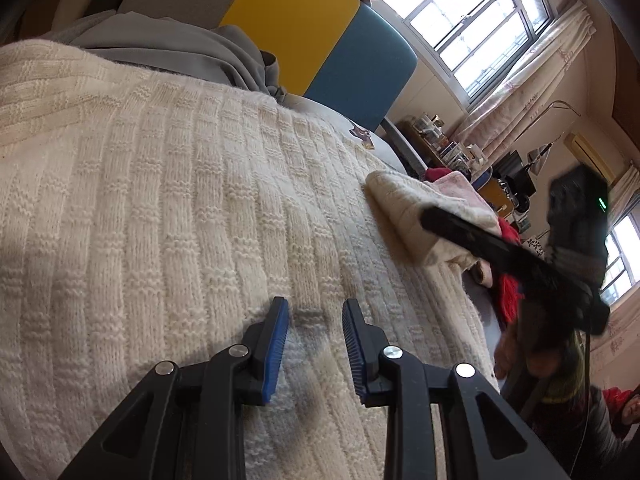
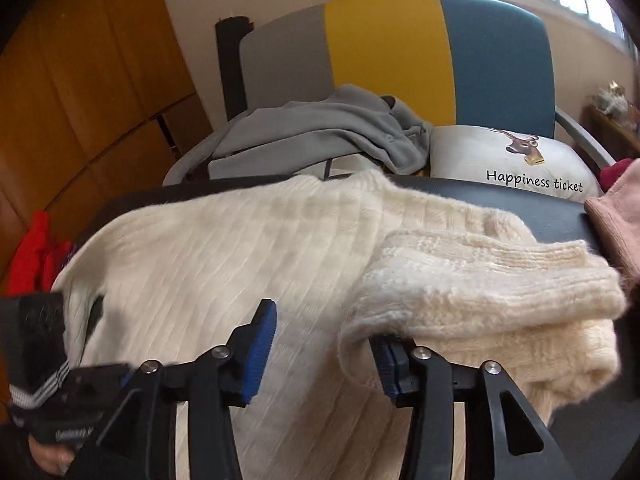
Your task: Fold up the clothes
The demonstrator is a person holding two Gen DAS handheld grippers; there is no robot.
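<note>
Two grippers over one cream knit sweater (image 1: 180, 200), spread flat across the dark surface (image 2: 532, 208). Sleeve (image 2: 480, 280) folded back over the sweater body, its edge draped on one right-gripper finger. Grey garment (image 2: 320, 128) heaped behind on a tricolour chair (image 2: 392, 40). Left gripper (image 1: 314, 344) jaws apart, hovering over knit. Right gripper (image 2: 324, 354) jaws apart, clamping nothing.

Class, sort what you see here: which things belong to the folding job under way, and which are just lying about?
In the job: cream knit sweater, its folded-over sleeve, left gripper, right gripper.

Lying about: grey garment, deer-print pillow, pink garment, red cloth, chair.
</note>
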